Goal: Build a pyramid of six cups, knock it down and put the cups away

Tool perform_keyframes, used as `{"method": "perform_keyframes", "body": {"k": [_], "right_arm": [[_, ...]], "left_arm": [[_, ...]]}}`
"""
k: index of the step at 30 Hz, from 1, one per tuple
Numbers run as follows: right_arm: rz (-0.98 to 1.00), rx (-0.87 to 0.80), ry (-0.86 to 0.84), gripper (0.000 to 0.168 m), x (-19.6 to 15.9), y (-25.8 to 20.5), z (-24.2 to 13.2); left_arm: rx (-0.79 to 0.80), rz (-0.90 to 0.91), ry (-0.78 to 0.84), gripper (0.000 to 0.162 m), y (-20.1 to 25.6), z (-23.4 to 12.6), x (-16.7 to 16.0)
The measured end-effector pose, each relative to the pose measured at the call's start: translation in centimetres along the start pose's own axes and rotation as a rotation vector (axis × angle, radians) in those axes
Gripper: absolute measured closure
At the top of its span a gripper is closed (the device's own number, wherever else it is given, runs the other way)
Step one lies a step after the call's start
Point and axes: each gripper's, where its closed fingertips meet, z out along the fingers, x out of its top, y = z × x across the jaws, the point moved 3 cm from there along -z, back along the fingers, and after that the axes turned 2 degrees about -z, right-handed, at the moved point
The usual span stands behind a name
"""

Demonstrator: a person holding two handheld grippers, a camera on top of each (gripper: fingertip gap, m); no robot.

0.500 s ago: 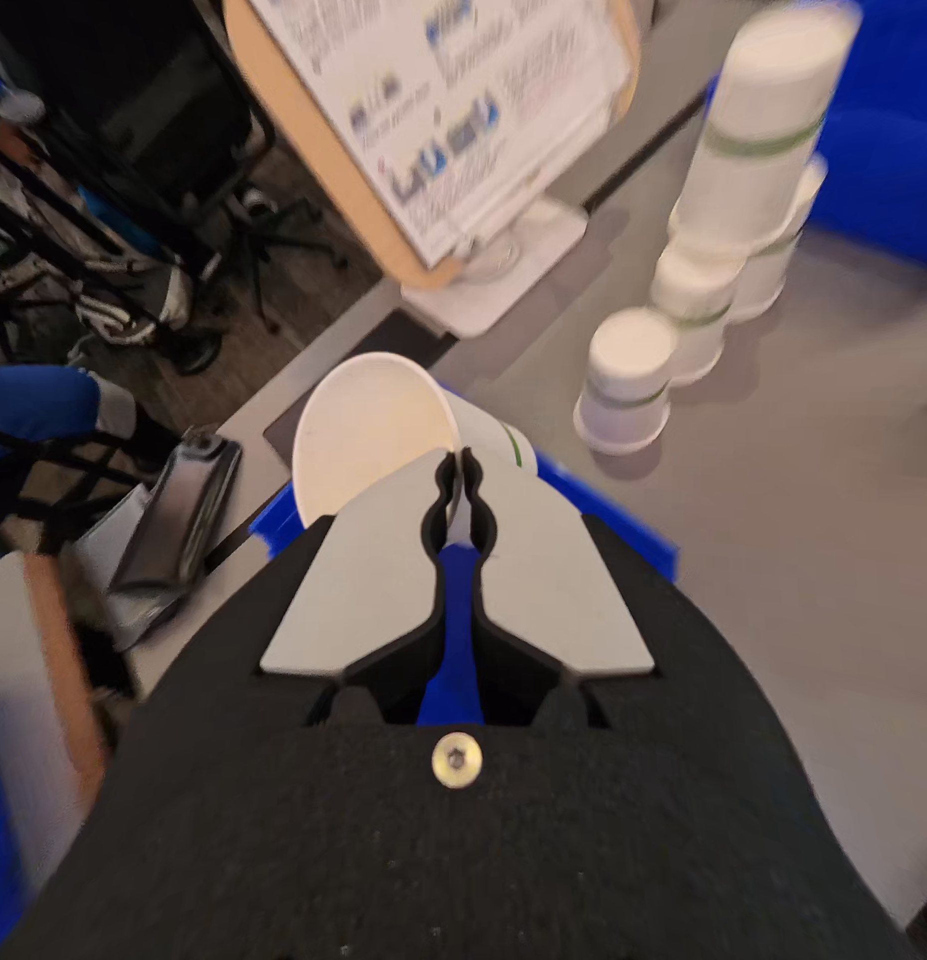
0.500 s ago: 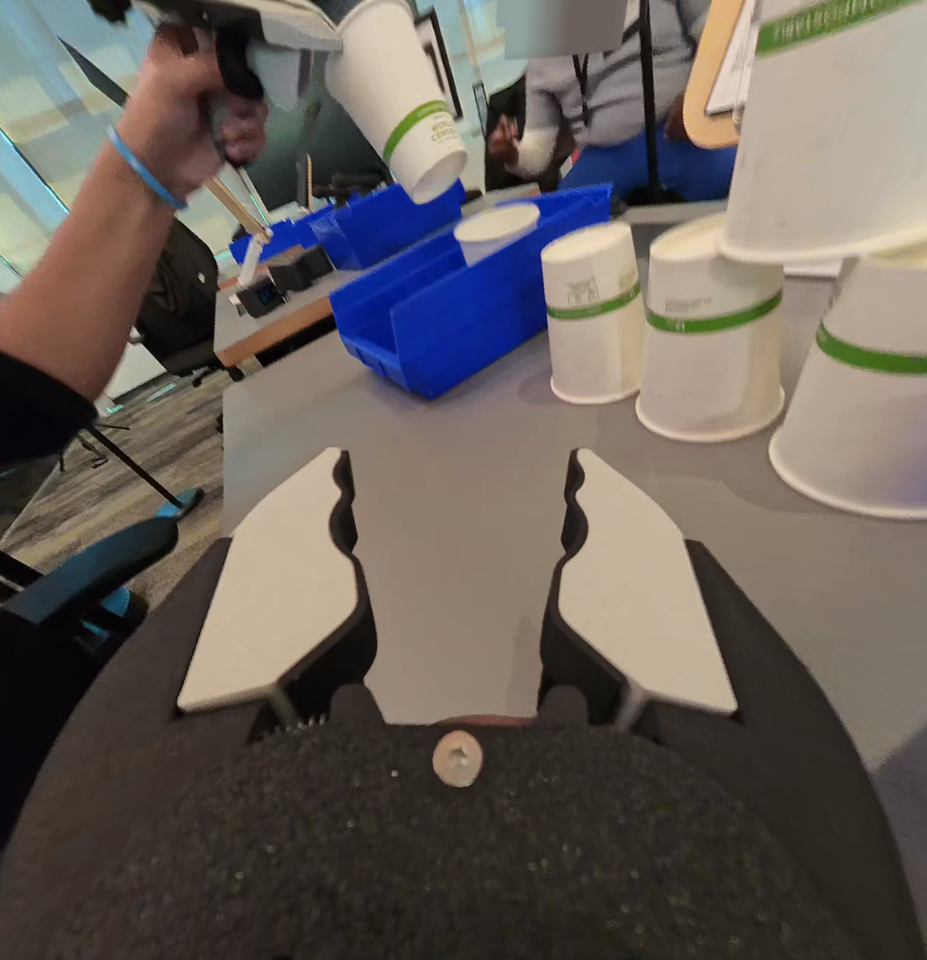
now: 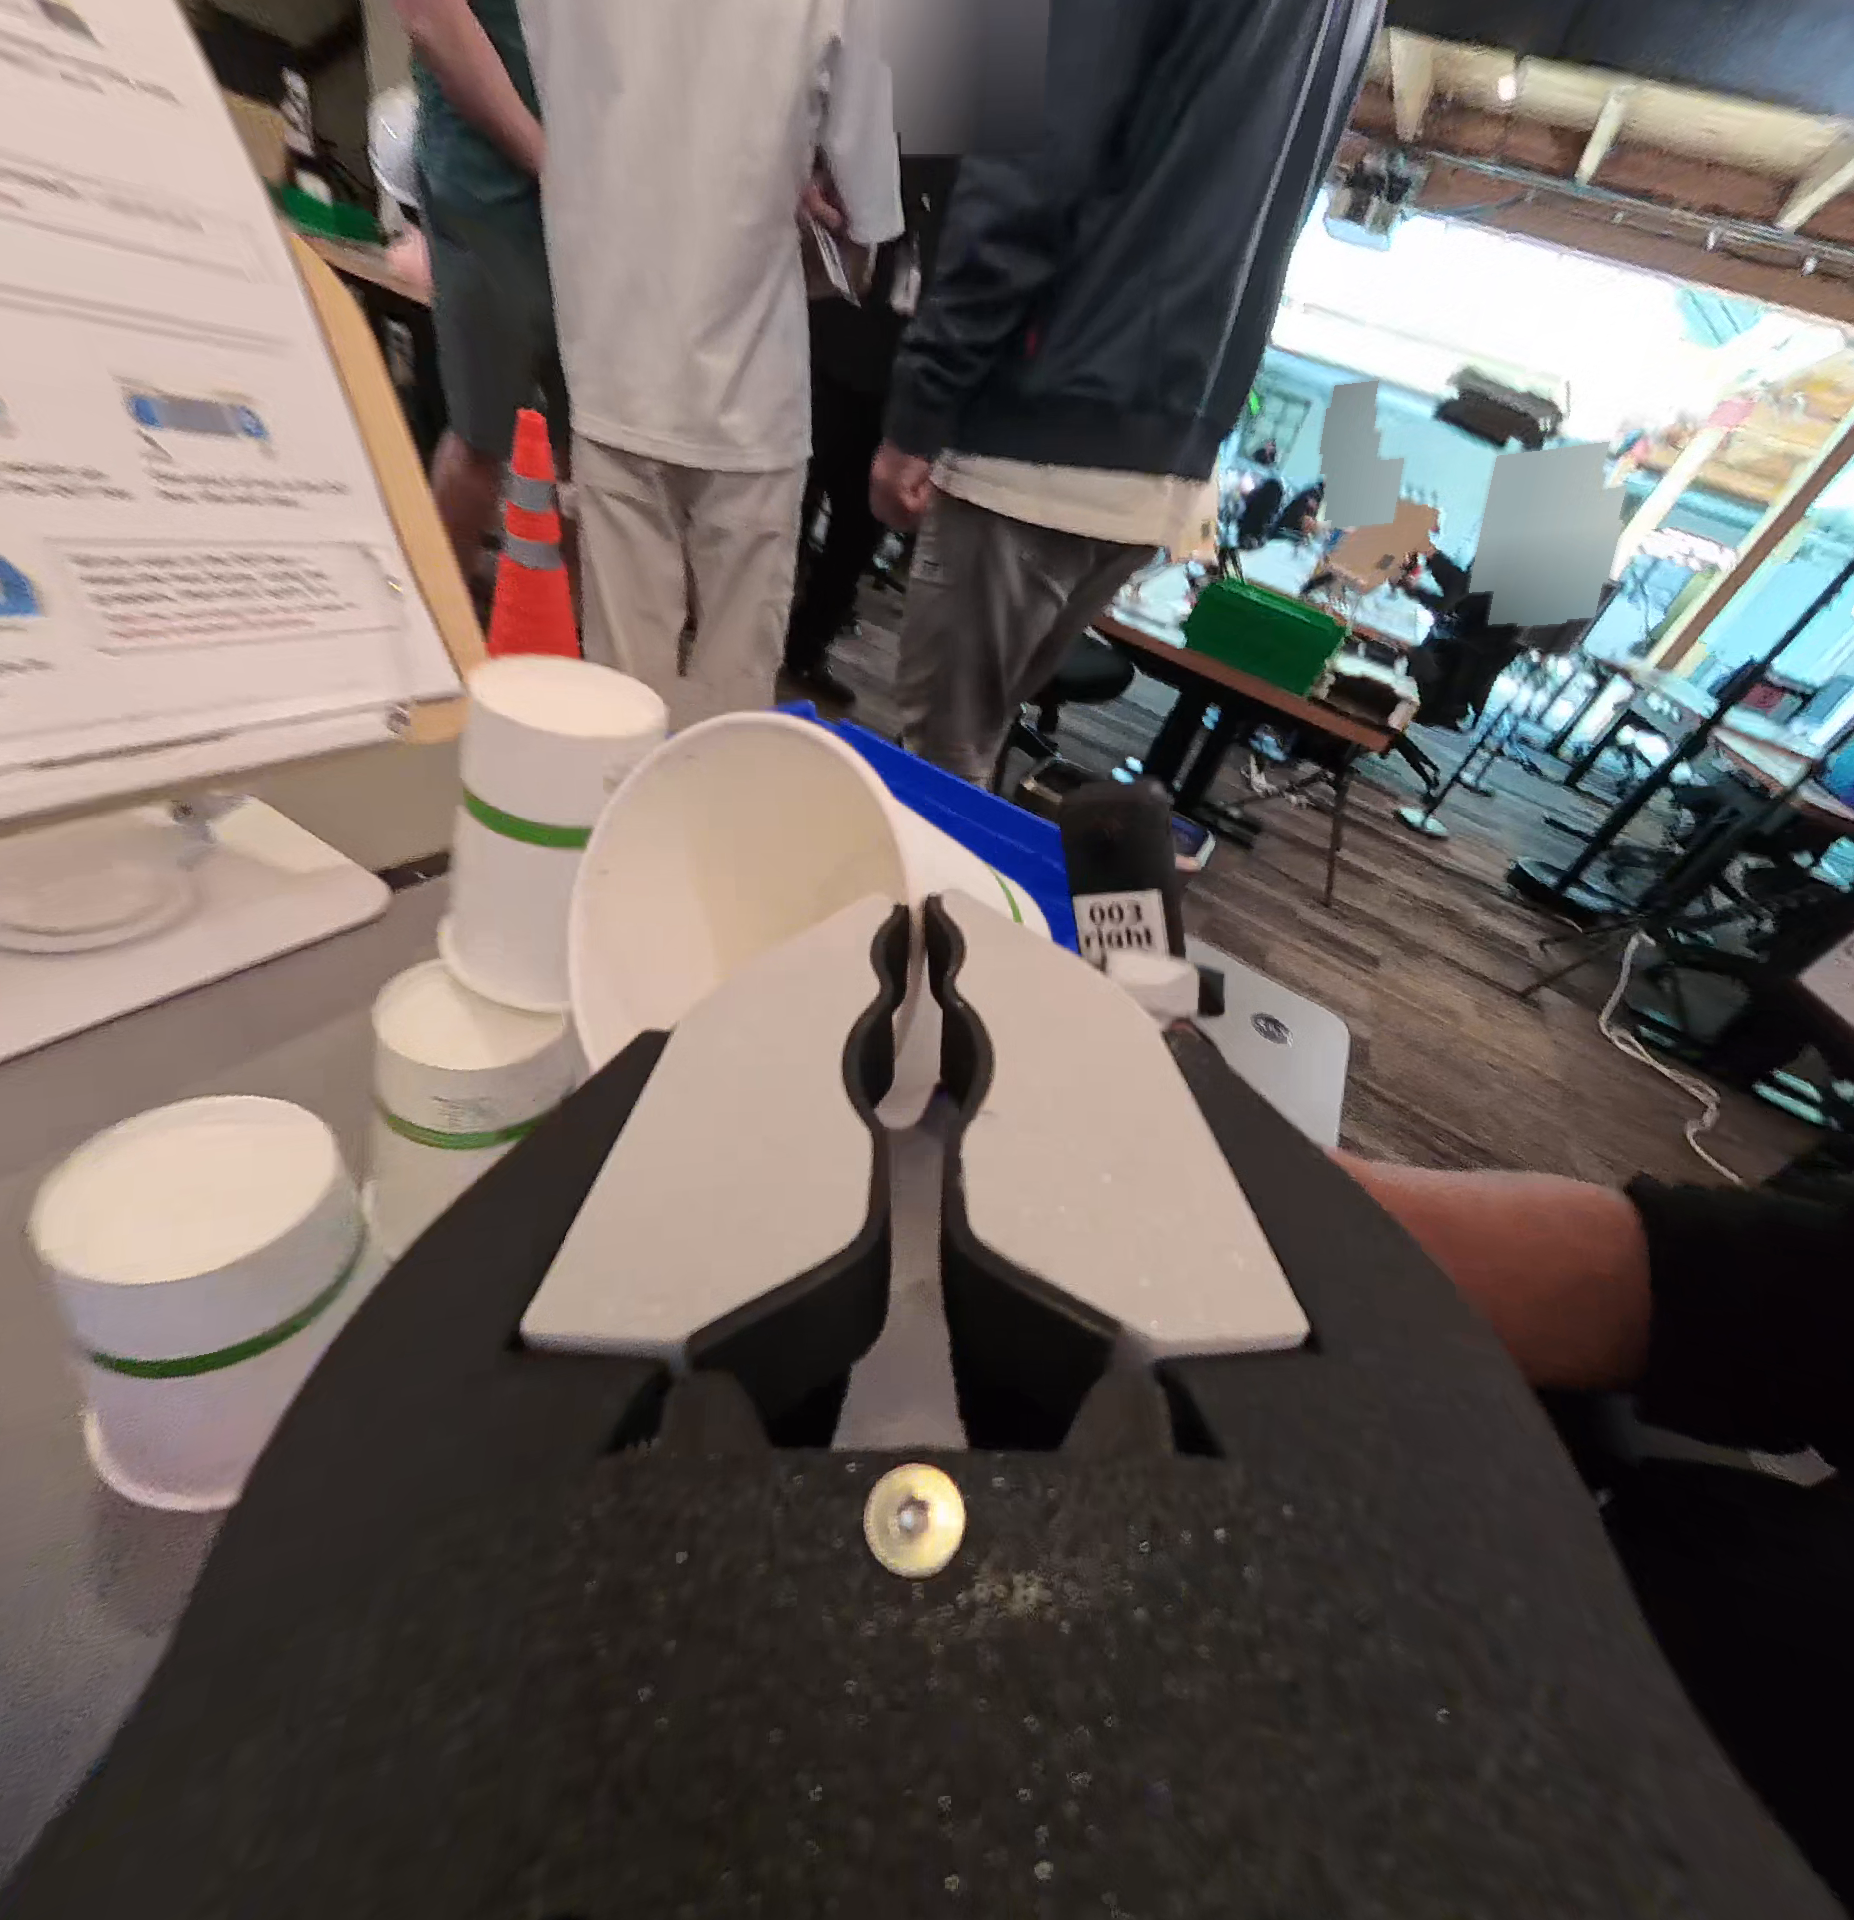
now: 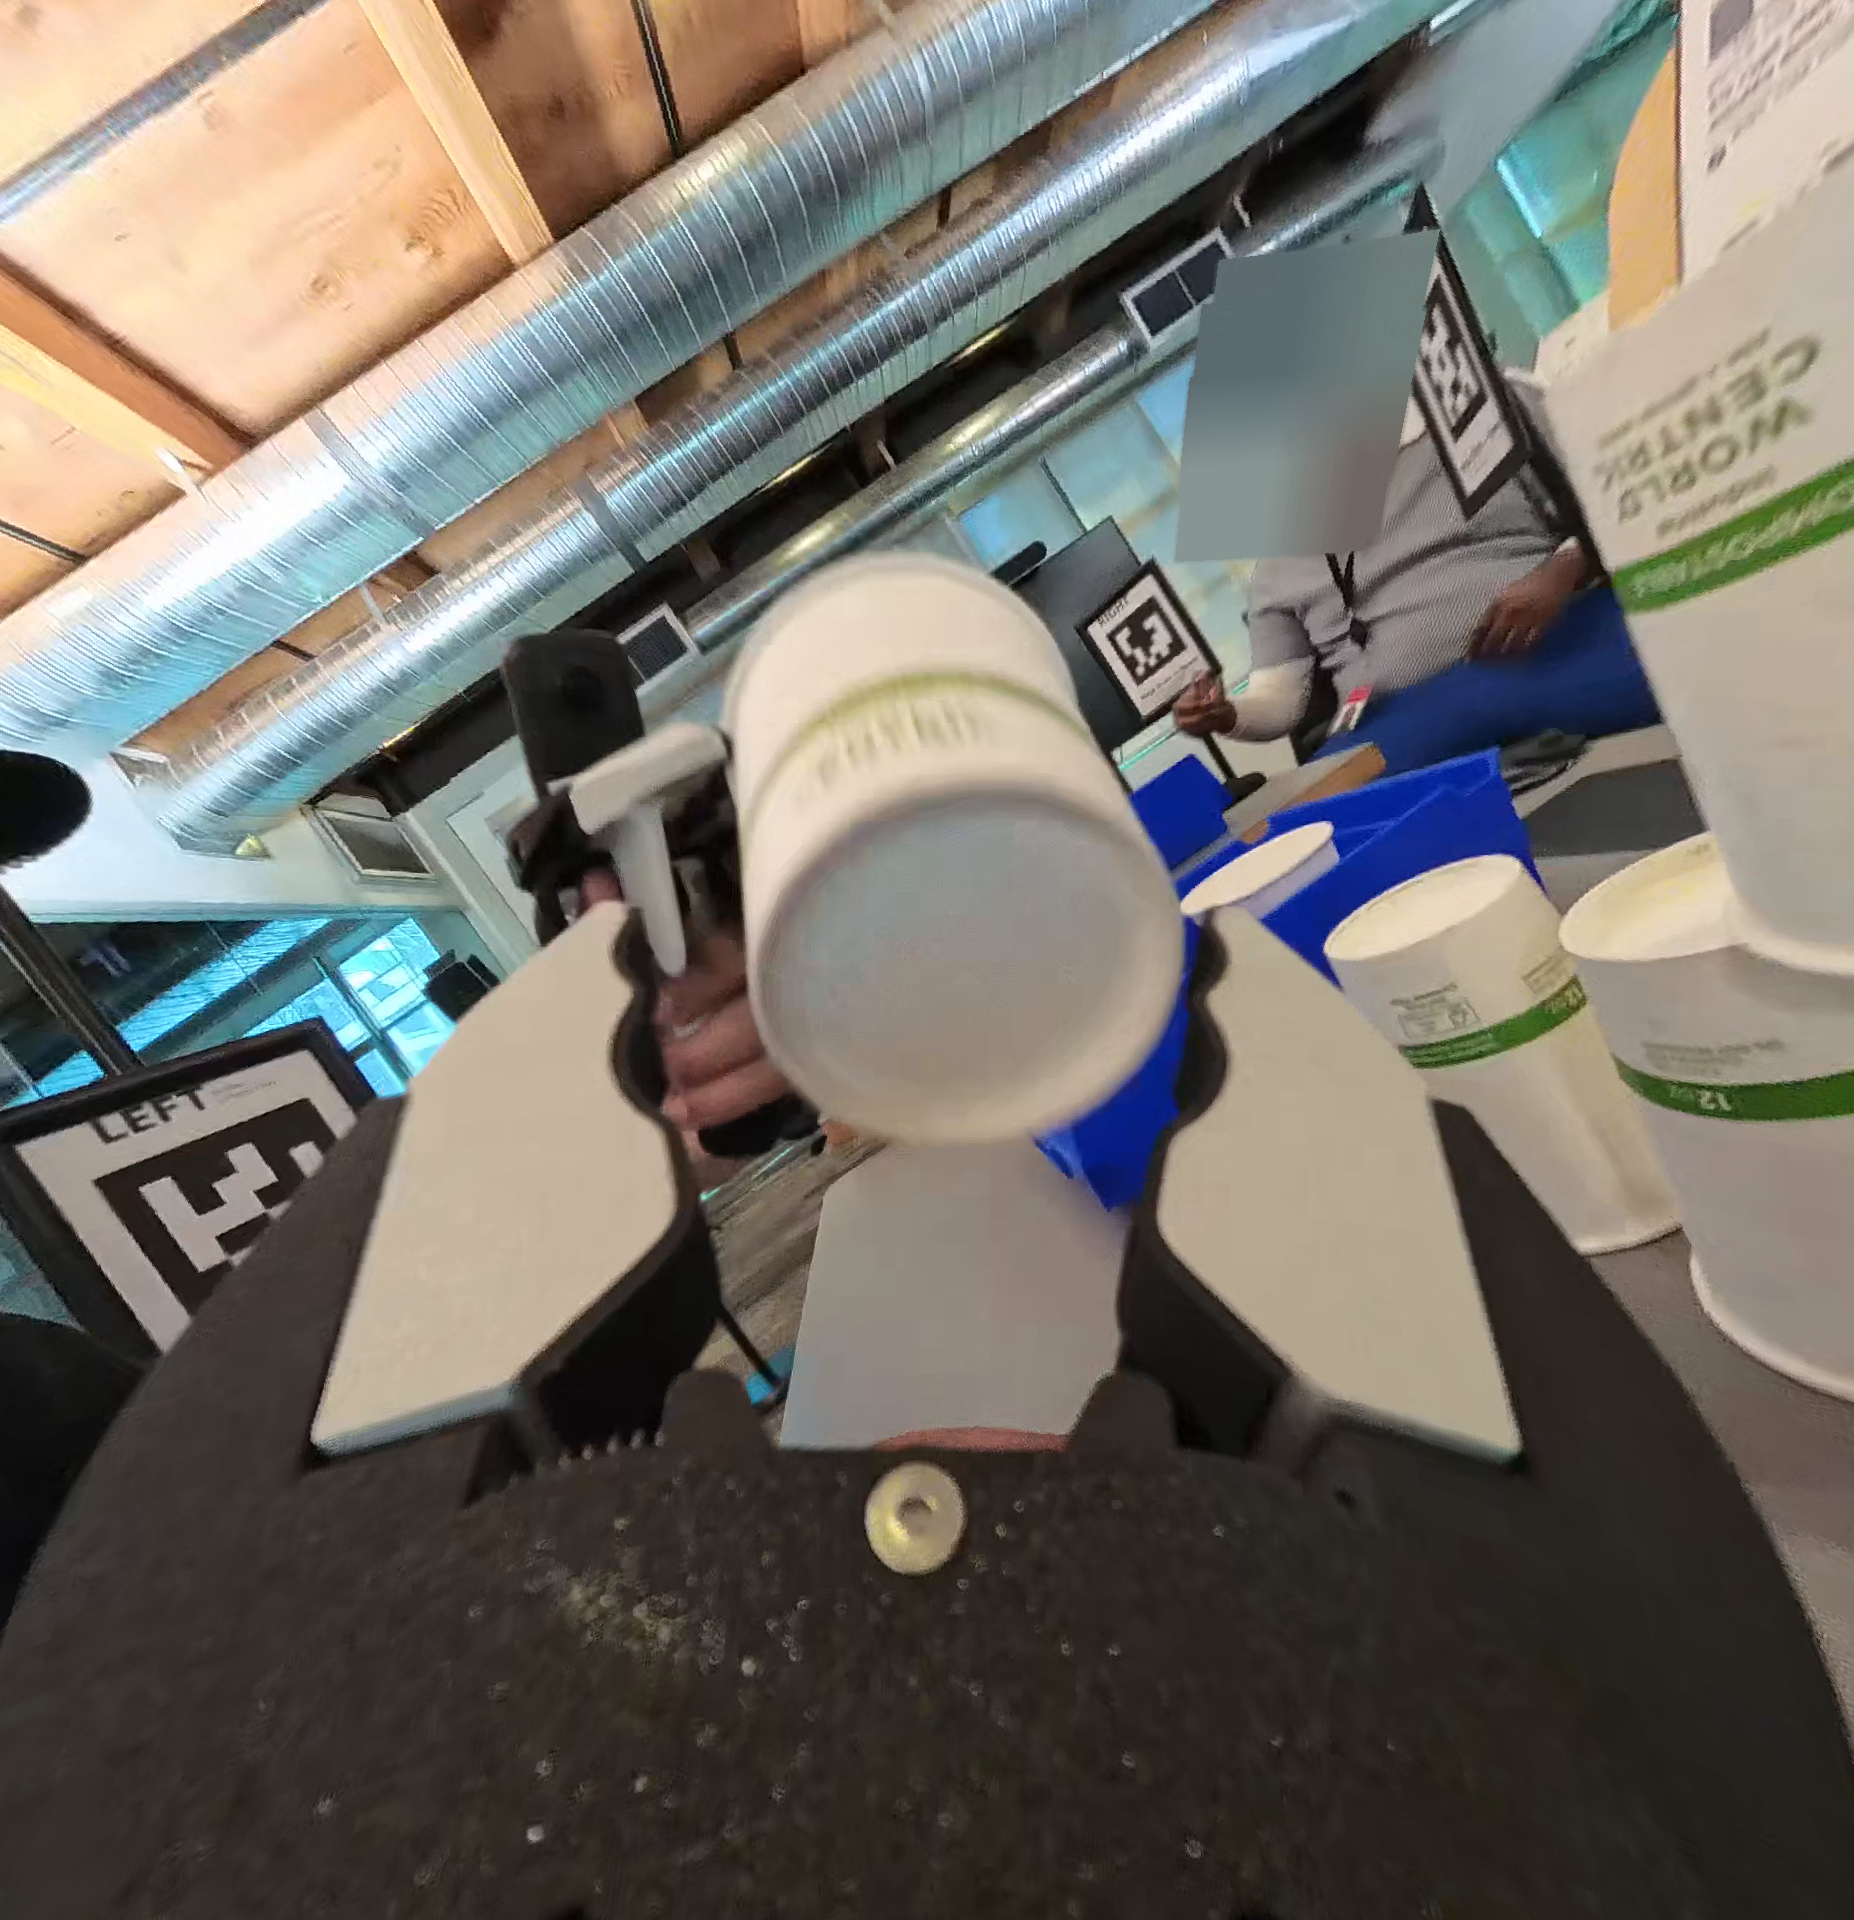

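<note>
Left fingers [image 3: 907, 940] clamped on cup [image 3: 736, 883], right fingers [image 4: 918, 1023] apart, grey table [image 3: 227, 1049], seemingly crowded workshop.

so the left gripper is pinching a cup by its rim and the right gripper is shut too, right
Not quite. The left gripper does pinch the held cup by its rim, but the right gripper is open: the right wrist view shows its fingers spread wide, with that cup's base between them.

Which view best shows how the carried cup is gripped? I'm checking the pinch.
The left wrist view: the left gripper is shut on the carried cup's rim, mouth facing the camera. The right wrist view shows only its blurred base, held between the open right gripper's fingers.
</note>
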Motion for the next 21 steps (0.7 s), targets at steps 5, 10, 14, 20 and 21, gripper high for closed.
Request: {"method": "perform_keyframes", "body": {"k": [5,10,14,20,21], "right_arm": [[-0.047,-0.084,-0.082,0.092,0.1,0.6,-1.9],[-0.098,-0.189,-0.157,0.092,0.0,1.4,-2.4],[-0.168,-0.305,-0.274,0.092,-0.4,2.2,-2.0],[-0.209,-0.364,-0.405,0.092,-1.7,2.0,-0.9],[-0.215,-0.362,-0.416,0.092,-1.9,1.9,-0.8]], "left_arm": [[0.014,0.039,-0.047,0.159,0.3,0.8,-2.3],[0.193,0.333,-0.241,0.084,-0.7,0.2,-4.2],[0.345,0.777,-0.543,0.068,-0.7,0.1,-5.2],[0.403,1.346,-0.878,0.074,-1.3,3.2,-7.0],[0.381,1.360,-0.920,0.074,-1.6,3.9,-7.6]]}}
